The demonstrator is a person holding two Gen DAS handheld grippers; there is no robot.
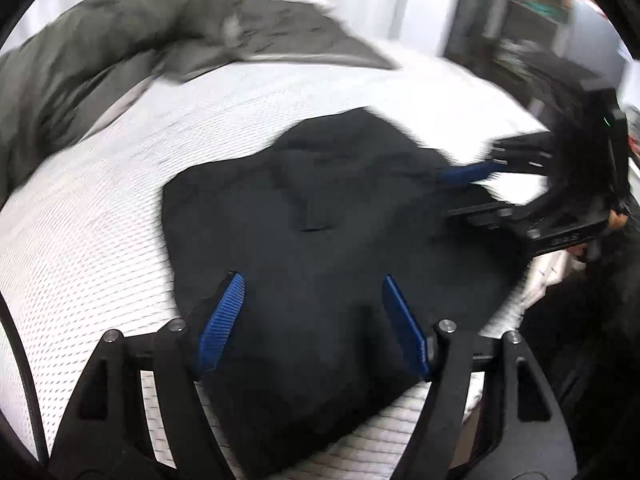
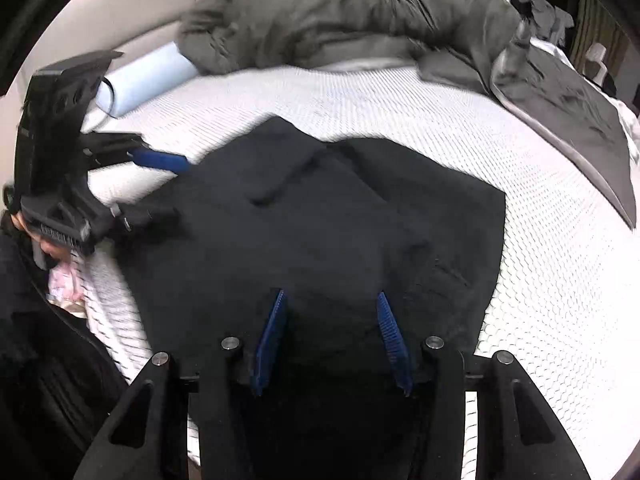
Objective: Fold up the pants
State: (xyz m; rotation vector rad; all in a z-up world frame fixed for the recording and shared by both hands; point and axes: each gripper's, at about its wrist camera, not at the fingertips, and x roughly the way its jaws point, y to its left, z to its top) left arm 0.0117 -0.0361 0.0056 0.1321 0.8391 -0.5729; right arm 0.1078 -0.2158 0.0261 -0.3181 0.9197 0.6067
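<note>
White mattress (image 2: pixel 540 280); black pants (image 2: pixel 320 220) folded, rumpled; left gripper (image 1: pixel 312 284), right gripper (image 2: pixel 330 300) agape, empty.

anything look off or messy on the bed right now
The dark pants lie bunched and uneven on the white mattress, not a neat fold. A grey duvet is heaped along the far edge. Nothing looks spilled or damaged.

The near end of the dark folded pants (image 2: pixel 320 240) is cut off by the lower edge; shelves (image 1: pixel 532 12) beyond the bed's far edge blur.
</note>
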